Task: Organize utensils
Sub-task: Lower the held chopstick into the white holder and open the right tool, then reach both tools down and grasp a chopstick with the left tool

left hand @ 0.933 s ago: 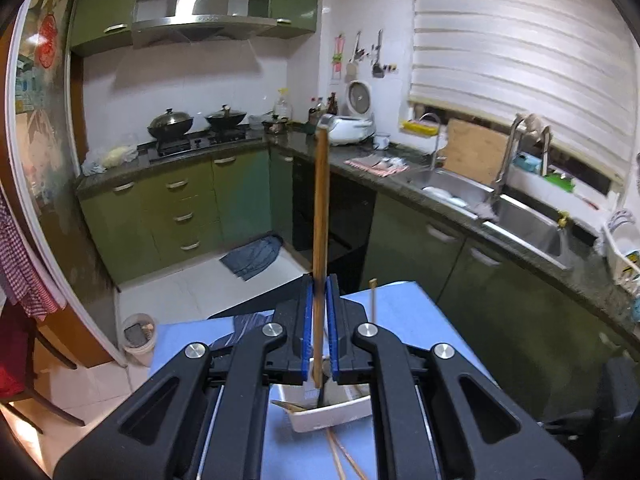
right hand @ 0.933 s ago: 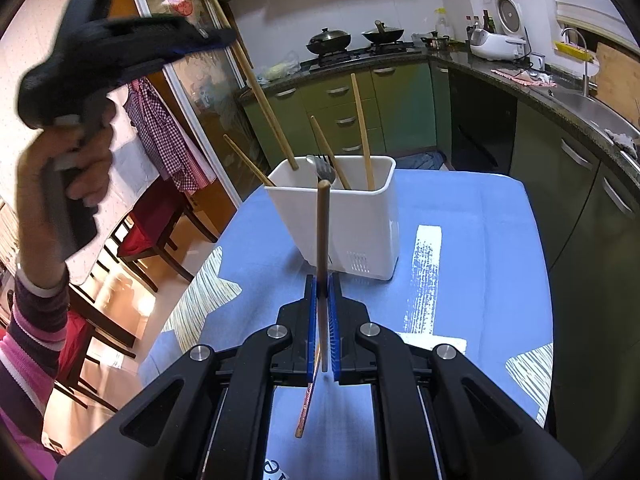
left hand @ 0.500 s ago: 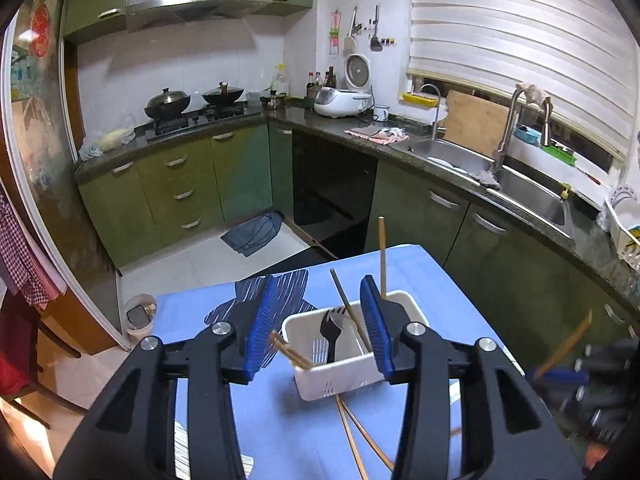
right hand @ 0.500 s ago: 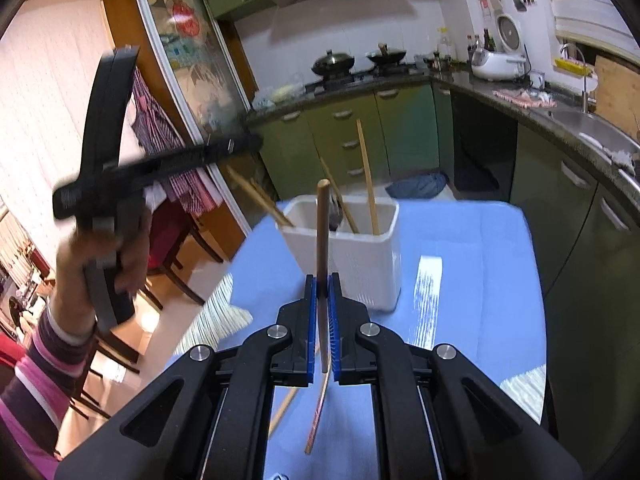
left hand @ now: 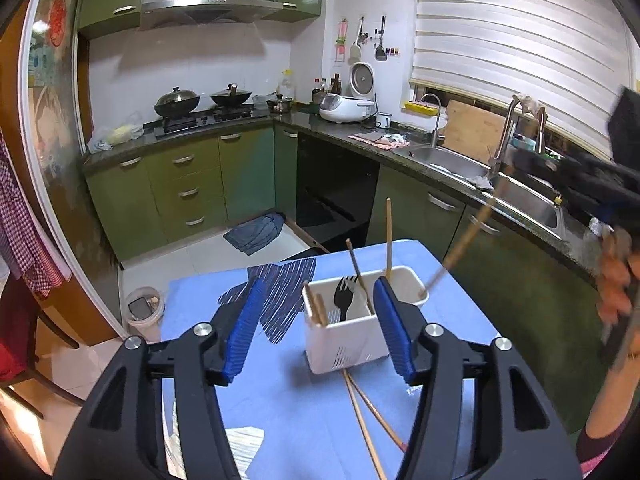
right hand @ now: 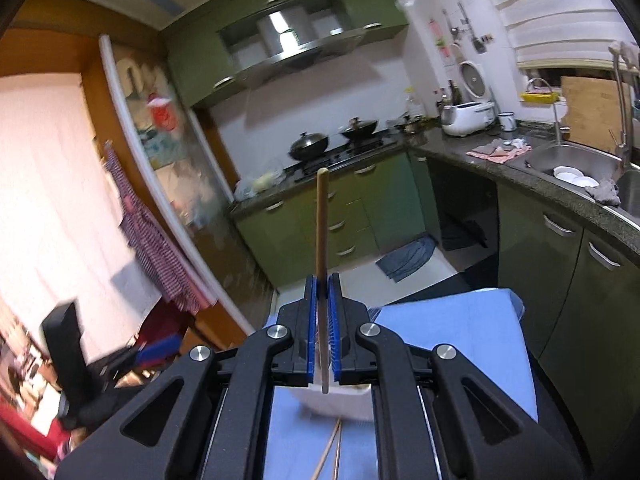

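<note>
A white utensil holder (left hand: 344, 340) stands on the blue table (left hand: 192, 300). It holds a black fork (left hand: 346, 296) and several wooden chopsticks. My left gripper (left hand: 318, 320) hovers just in front of it, jaws opening, with nothing pressed between the blue pads (left hand: 240, 328). At the right, blurred, my right gripper (left hand: 536, 164) is shut on a slanted chopstick (left hand: 464, 240) whose tip reaches the holder's right end. In the right wrist view this chopstick (right hand: 322, 232) stands upright in the right gripper (right hand: 322, 320), above the holder (right hand: 336, 400).
Two loose chopsticks (left hand: 368, 420) lie on the table in front of the holder. Green cabinets, a sink (left hand: 448, 160) and a stove line the room behind. A small bin (left hand: 142, 308) sits on the floor by the table's far left corner.
The left gripper let go of its chopstick, which now stands in the holder, then opened wide. The right gripper rose and brought its chopstick over the holder.
</note>
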The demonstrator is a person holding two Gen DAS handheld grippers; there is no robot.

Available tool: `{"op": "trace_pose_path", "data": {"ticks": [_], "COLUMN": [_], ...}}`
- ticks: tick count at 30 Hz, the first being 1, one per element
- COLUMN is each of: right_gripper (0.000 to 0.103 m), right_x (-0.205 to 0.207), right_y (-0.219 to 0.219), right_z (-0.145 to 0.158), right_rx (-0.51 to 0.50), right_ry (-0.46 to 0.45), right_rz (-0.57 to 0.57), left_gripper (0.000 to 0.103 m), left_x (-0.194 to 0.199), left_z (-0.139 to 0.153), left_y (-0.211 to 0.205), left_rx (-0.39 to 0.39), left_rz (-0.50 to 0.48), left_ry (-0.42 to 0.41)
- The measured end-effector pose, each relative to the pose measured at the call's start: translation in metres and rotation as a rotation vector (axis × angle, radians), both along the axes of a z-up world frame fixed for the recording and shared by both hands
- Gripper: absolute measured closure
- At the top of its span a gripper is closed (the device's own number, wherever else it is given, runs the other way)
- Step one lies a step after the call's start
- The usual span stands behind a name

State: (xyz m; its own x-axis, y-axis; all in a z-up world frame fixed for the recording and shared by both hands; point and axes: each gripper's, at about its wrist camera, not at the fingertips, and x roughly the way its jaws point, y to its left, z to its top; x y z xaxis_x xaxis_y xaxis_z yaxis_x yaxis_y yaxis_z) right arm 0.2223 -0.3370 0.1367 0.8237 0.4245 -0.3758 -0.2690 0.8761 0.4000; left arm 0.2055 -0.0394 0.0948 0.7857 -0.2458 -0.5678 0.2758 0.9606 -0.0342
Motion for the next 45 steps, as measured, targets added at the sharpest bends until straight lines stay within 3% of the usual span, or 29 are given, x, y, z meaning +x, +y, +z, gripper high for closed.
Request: {"op": "trace_pose_path", "data": {"ticks": [5, 9, 11, 17, 20, 23, 26, 32, 37, 43, 45], "right_gripper": [0.096, 0.094, 0.081, 0.080, 0.079, 0.079, 0.078, 0.076, 0.076, 0.076, 0.070], "right_x": [0.038, 0.054, 0.053, 0.026, 0.002, -0.021, -0.034, -0.043, -0.044, -0.041, -0.041], "right_y": [0.015, 0.031, 0.038, 0.035, 0.031, 0.031, 0.039, 0.046, 0.036, 0.027, 0.024], "right_z": [-0.021, -0.051, -0.062, -0.068, -0.081, -0.111, -0.150, -0.235, -0.274, -0.283, -0.281], "right_rx": [-0.084, -0.130, -0.141, -0.150, -0.161, -0.194, -0.265, -0.354, -0.345, -0.327, -0.320], "right_ry": [0.065, 0.123, 0.133, 0.099, 0.105, 0.166, 0.245, 0.398, 0.462, 0.482, 0.482], "right_rz": [-0.050, -0.027, -0.008, -0.001, 0.014, 0.051, 0.077, 0.082, 0.063, 0.059, 0.057], "left_gripper": [0.048, 0.044, 0.044, 0.042, 0.042, 0.042, 0.042, 0.043, 0.043, 0.043, 0.048], "left_x": [-0.005, -0.008, -0.009, -0.010, -0.009, -0.002, 0.007, 0.012, 0.018, 0.024, 0.026], "left_z": [-0.006, -0.014, -0.019, -0.040, -0.066, -0.100, -0.136, -0.196, -0.213, -0.224, -0.226], "left_y": [0.005, 0.011, 0.011, 0.009, 0.006, -0.001, -0.010, -0.035, -0.049, -0.060, -0.062], "left_rx": [0.007, 0.007, 0.010, 0.011, 0.015, 0.019, 0.017, 0.073, 0.104, 0.155, 0.162], "left_rz": [-0.004, -0.003, -0.007, -0.017, -0.022, -0.024, -0.019, -0.014, -0.010, 0.005, 0.008], "left_ry": [0.019, 0.032, 0.048, 0.116, 0.196, 0.303, 0.412, 0.532, 0.565, 0.576, 0.582]}}
